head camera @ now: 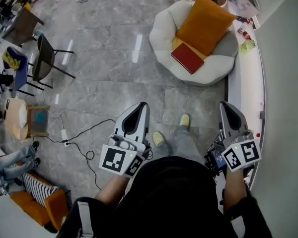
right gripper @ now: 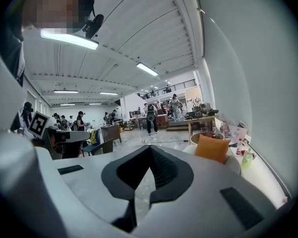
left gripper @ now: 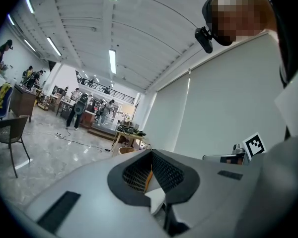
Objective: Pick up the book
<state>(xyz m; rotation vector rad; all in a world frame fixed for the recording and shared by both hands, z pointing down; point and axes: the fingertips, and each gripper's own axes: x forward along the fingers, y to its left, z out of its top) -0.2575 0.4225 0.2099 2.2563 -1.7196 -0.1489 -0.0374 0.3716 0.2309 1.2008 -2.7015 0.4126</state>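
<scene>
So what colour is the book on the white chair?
Dark red. The book shows best in the head view, lying beside the orange cushion.

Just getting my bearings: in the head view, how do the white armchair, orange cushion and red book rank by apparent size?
1. white armchair, largest
2. orange cushion
3. red book, smallest
All three sit together at a similar distance from the camera, so nearness hardly skews the order.
</scene>
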